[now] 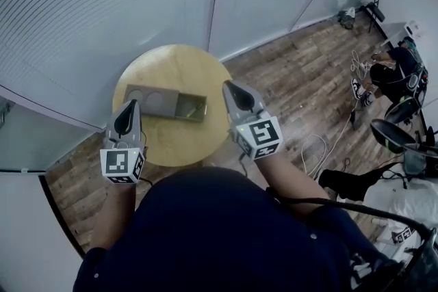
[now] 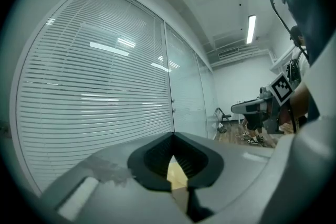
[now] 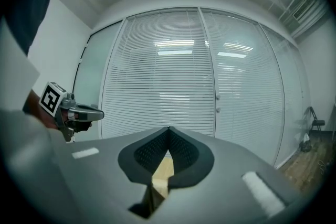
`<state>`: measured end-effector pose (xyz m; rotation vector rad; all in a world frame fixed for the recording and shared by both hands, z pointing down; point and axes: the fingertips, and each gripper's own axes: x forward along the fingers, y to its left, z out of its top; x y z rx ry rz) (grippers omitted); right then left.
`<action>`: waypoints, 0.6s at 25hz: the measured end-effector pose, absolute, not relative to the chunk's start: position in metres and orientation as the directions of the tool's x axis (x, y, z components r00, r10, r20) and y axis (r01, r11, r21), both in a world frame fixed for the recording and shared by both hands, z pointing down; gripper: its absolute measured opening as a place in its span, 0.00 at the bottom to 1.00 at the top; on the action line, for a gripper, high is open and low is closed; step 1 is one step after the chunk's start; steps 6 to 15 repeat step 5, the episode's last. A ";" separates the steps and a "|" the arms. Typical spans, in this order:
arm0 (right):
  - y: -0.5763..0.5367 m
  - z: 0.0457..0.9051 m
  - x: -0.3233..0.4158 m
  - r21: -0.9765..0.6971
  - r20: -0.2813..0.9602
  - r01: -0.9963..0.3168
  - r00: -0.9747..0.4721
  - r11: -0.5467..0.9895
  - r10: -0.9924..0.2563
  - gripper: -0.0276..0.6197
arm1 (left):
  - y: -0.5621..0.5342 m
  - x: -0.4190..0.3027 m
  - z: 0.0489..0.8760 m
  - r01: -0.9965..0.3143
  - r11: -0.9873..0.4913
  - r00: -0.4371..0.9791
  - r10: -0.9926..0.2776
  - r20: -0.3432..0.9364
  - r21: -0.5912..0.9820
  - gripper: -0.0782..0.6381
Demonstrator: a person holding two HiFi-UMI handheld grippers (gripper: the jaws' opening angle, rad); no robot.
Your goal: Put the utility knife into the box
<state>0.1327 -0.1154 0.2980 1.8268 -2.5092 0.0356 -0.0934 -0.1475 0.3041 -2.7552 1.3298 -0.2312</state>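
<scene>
On the round wooden table (image 1: 171, 140) lies a grey box (image 1: 147, 100) with two round recesses and one open compartment on its right. A slim pale thing (image 1: 194, 108) lies slantwise in that compartment; it looks like the utility knife, but it is too small to be sure. My left gripper (image 1: 132, 104) hovers over the table's left edge, near the box's left end, shut and empty. My right gripper (image 1: 227, 85) hangs at the table's right edge, just right of the box, also shut with nothing in it. Both gripper views look along shut jaws, left gripper (image 2: 173, 134) and right gripper (image 3: 168, 128), toward the blinds.
A glass wall with white blinds (image 1: 102, 3) runs close behind the table. Wood floor (image 1: 301, 85) spreads to the right, with cables (image 1: 321, 147), chairs and a person (image 1: 390, 72) at the far right. A door with a handle (image 3: 217, 102) stands in the wall.
</scene>
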 end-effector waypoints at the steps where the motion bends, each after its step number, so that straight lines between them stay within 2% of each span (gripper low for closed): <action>1: -0.116 0.297 0.136 0.003 0.042 -0.953 -0.301 0.302 -0.953 0.05 | -0.148 -0.092 0.304 -0.771 -0.624 0.615 -0.782 0.104 -0.131 0.11; 15: -0.117 0.294 0.144 0.008 0.038 -0.957 -0.291 0.292 -0.956 0.05 | -0.148 -0.087 0.308 -0.769 -0.626 0.616 -0.780 0.111 -0.126 0.11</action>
